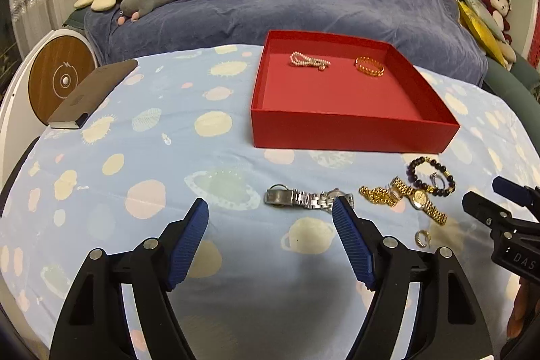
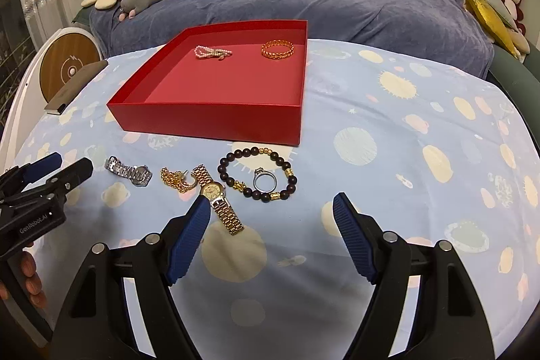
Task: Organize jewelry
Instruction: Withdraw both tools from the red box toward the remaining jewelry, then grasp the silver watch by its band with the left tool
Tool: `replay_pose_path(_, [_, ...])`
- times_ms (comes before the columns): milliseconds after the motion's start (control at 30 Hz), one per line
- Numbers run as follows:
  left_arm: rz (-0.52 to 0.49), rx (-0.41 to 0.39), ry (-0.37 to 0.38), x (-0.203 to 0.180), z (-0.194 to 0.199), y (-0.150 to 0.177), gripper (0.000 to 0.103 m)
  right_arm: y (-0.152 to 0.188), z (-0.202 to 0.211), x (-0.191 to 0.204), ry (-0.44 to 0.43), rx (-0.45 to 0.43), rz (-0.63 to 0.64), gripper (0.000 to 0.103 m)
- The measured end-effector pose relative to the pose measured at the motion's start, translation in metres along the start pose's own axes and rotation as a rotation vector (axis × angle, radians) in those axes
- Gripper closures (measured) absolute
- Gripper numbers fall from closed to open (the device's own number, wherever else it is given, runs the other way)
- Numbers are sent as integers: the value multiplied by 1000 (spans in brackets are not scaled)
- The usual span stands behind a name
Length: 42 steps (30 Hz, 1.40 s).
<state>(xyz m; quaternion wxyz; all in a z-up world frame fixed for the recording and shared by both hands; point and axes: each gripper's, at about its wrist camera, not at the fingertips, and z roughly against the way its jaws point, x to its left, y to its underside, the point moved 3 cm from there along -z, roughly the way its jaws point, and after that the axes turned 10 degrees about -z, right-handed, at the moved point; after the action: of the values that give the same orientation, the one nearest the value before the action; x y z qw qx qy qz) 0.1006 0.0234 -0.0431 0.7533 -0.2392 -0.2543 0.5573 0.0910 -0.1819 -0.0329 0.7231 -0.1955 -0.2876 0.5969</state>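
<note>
Right wrist view, reading left to right along the near side of my red box (image 2: 216, 120): silver watch (image 2: 130, 172), gold chain (image 2: 175, 181), gold watch (image 2: 217, 198), bead bracelet (image 2: 258, 174). Both my left gripper (image 1: 270, 208) and right gripper (image 2: 270, 204) gape apart, empty. Right sits nearest the gold watch, whose strap runs diagonally toward me.

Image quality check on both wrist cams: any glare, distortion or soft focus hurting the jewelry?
Left wrist: strong fisheye bend, dark vignette corners; silver metal-link watch sharp, partly hidden by the left gripper's right finger. Right wrist: same bend, curving the red cardboard tray's walls; dark beaded bracelet crisp, small glints on its gold beads; soft shadow under the open right gripper.
</note>
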Motion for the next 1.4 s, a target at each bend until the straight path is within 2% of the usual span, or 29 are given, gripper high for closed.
replay_pose_path(300, [39,32,68,-5,-13,4,30,1,-5,2,3,12,0,30])
replay_pose_path(600, [171,47,-6,-19,-34,-17,30,-2,-4,1,-4,9,-13,30])
replay_pose_path(733, [63,64,-111,-35,-49,-17,30,-2,-5,2,-9,10,-11,30])
replay_pose_path(800, [24,77,-133,-36,-53,-11,29,-2,-5,3,-13,11,-5,30])
replay_pose_path(967, [47,89,-80,-20,-47,6,29,-1,-6,5,-15,13,0,30])
replay_pose_path(1100, [93,104,-65,2,-40,19,30,-1,-4,6,-21,10,-1,30])
replay_pose_path(1200, [80,96,-69,7,-38,22,30,1,-3,8,-22,8,6,30])
replay_pose_path(1233, [78,93,-65,8,-38,22,31,1,-3,9,-23,9,6,30])
replay_pose_path(1300, [71,79,-51,7,-36,22,45,1,-3,9,-21,10,10,30])
replay_pose_path(1400, [49,67,-33,3,-36,19,54,1,-5,10,-20,12,11,30])
